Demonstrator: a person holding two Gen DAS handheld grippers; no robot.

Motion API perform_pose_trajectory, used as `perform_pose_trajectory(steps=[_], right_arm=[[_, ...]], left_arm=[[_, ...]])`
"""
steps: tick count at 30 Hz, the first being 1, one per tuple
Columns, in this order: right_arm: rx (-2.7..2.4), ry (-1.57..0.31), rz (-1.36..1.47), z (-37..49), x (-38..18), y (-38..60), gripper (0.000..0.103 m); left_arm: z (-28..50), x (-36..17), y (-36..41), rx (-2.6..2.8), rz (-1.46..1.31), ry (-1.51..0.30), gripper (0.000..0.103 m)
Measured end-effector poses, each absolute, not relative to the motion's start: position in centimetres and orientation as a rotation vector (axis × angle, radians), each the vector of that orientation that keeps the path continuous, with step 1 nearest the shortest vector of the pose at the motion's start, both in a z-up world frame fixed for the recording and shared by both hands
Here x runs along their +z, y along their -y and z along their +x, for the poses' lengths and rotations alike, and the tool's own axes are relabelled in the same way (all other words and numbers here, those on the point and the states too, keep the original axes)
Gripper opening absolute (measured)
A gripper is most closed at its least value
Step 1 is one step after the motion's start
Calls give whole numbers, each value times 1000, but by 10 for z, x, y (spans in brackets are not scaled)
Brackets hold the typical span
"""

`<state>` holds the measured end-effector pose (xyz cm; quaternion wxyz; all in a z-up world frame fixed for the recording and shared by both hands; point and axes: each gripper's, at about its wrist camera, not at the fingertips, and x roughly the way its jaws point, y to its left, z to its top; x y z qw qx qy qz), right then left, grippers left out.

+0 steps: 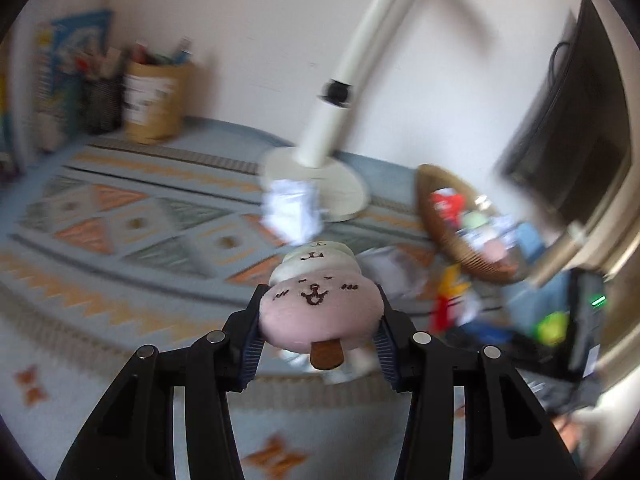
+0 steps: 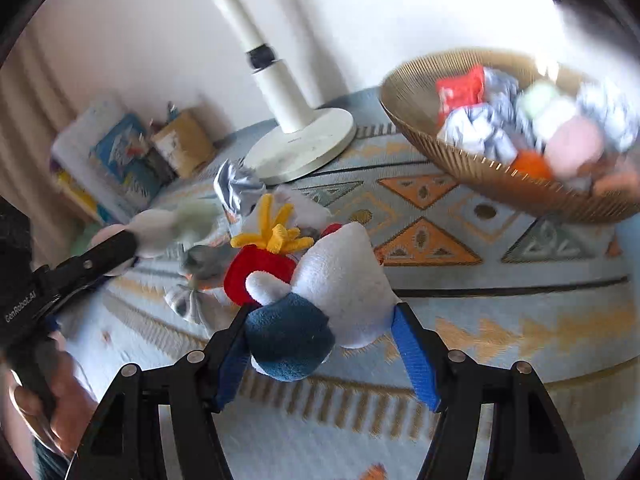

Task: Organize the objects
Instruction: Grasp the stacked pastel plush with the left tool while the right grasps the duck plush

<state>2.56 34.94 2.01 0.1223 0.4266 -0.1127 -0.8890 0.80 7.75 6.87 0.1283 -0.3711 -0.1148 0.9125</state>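
My left gripper (image 1: 319,316) is shut on a pink and white plush ice-cream toy (image 1: 318,312) with a smiling face, held above the patterned cloth. My right gripper (image 2: 320,320) is shut on a white, blue and red plush toy (image 2: 320,292) with yellow tufts, also lifted above the cloth. The left gripper with its toy also shows at the left of the right wrist view (image 2: 132,240). A woven basket (image 2: 472,160) holding several toys and crumpled wrappers sits at the upper right; it also shows in the left wrist view (image 1: 436,224).
A white lamp stand with a round base (image 2: 304,140) rises behind the toys. Crumpled silver wrappers (image 2: 236,188) and small items lie on the cloth. Books and a pen cup (image 1: 154,100) stand at the back left. A dark monitor (image 1: 576,132) is at the right.
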Motion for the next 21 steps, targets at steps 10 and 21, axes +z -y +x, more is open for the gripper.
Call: perform_pose_trajectory(steps=[10,21], right_arm=[[-2613,-542,1225,78,24,-295,72],[-2541,274,1395,86,16,-372,94]], left_arm=[[71,20,-44,2688,-1325,235,56],[65,31,-52,2751,-1246,137,100]])
